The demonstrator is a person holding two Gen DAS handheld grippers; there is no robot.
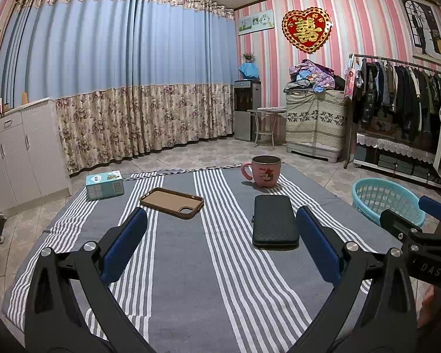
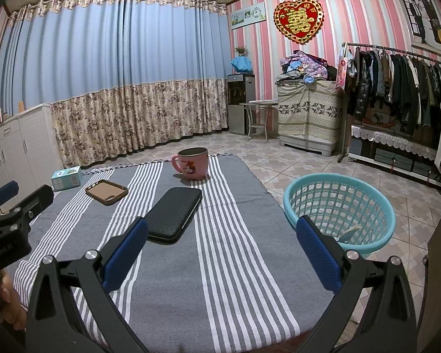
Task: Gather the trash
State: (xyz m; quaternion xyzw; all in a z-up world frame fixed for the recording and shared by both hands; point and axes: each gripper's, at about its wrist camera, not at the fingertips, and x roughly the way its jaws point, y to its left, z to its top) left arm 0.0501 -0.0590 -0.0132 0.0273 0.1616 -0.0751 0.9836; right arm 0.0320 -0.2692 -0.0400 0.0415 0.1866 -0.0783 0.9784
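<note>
You are holding the left gripper (image 1: 220, 244) and right gripper (image 2: 220, 253) over a grey striped cloth (image 1: 191, 264) on the desk, both jaws spread wide and gripping nothing. A pink mug (image 1: 263, 170), black case (image 1: 275, 220), brown phone case (image 1: 172, 203) and small box (image 1: 104, 185) are lying there. The teal basket (image 2: 341, 209) (something pale inside) is sitting beside the desk on the tiled floor (image 2: 279, 161), beneath blue curtains (image 1: 117, 58).

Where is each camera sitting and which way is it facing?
Left wrist: on the left gripper, facing across the striped cloth toward the curtains; open blue fingers show, right gripper at the edge.
Right wrist: on the right gripper, same heading, nearer the teal basket.
Shared: pink mug, black case, brown case.
</note>
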